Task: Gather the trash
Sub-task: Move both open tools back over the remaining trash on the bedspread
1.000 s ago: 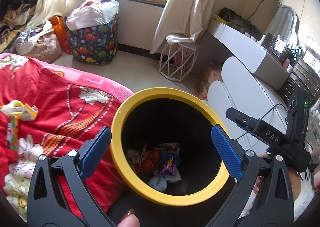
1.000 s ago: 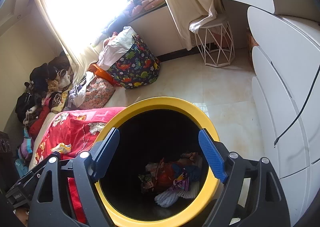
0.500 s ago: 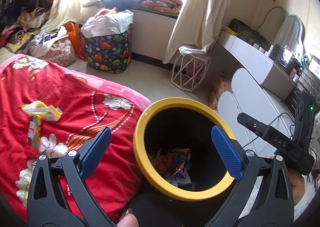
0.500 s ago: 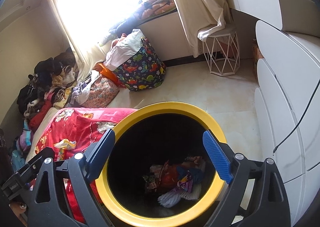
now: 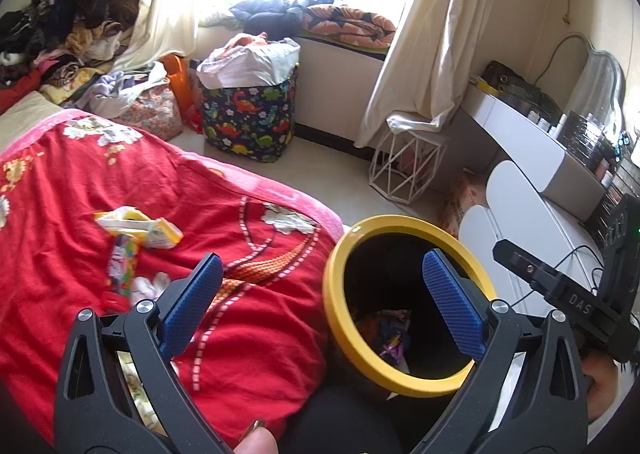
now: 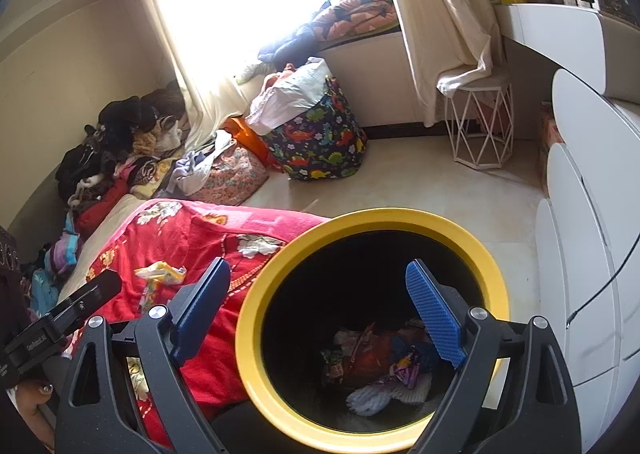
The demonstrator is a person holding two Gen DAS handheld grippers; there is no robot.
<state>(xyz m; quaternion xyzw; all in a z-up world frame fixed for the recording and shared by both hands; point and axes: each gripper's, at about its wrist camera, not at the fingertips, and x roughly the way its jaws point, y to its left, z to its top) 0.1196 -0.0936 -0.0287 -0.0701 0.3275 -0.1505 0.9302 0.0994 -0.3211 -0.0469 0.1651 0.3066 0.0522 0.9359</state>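
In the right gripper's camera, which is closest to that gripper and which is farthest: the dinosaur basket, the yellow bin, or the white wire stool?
1. Yellow bin: right below the right gripper.
2. Dinosaur basket: on the floor by the window, left of middle.
3. White wire stool: under the curtain, to the right; about as far, too close to call.

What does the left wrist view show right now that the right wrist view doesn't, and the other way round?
Only the left wrist view: the striped candy wrapper and crumpled white tissue lying on the blanket, and the right gripper seen from the side.

Only the right wrist view: the white wad at the bin bottom, and the left gripper's black body.

Both: the yellow-rimmed black bin holding wrappers, the red floral blanket, the yellow crumpled packet, the dinosaur-print fabric basket.
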